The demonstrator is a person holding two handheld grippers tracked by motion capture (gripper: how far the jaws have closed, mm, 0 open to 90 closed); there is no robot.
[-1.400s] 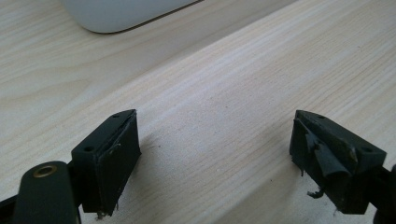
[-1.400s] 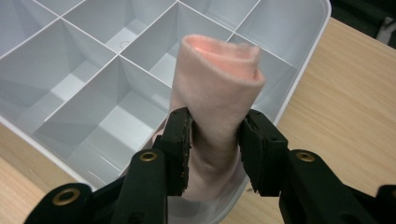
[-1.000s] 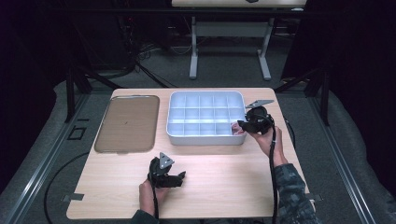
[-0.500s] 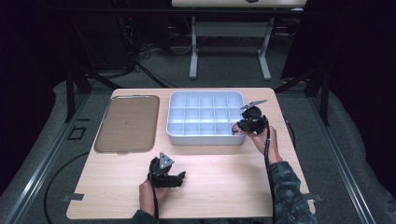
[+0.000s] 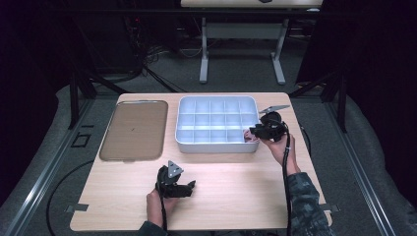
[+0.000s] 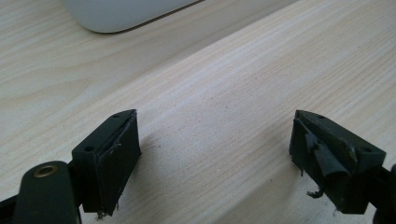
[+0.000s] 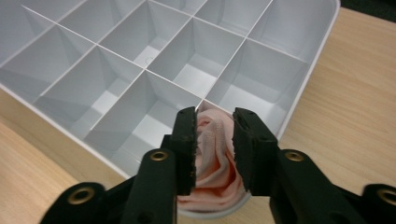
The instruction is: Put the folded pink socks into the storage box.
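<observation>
Two grippers at a pale wooden table point(image 5: 236, 196), one in each of the person's hands.

Right gripper point(image 7: 214, 140): held at the near right corner of a white divided tray point(image 5: 187, 142), jaws closed on a bunched pink cloth point(image 7: 212, 154). In the right gripper view the cloth sits between the two black jaws and fills the corner compartment of the tray, spilling down to the tray's rim below. In the high view a bit of pink cloth point(image 5: 250, 138) shows at that same corner, just beside the right gripper point(image 5: 255, 132). The other compartments that can be seen hold nothing. The right hand point(image 5: 278, 147) reaches in from the lower right, camouflage sleeve point(image 5: 307, 206) behind it, black cable point(image 5: 285, 187) trailing along the forearm.

Left gripper point(image 5: 189, 186): low over the near middle of the table, well apart from the tray, grey three-cornered plate on top. The left gripper view shows the left gripper point(image 6: 215, 154) with jaws spread wide, bare wood between them, nothing held. A curved white edge of the tray point(image 6: 121, 14) shows at the top of that view.

Left of the divided tray lies a flat brown tray point(image 5: 135, 130), rounded corners, near it but not touching.

Beyond the table: grey floor point(image 5: 236, 73) and the white legs of another table point(image 5: 204, 49).
</observation>
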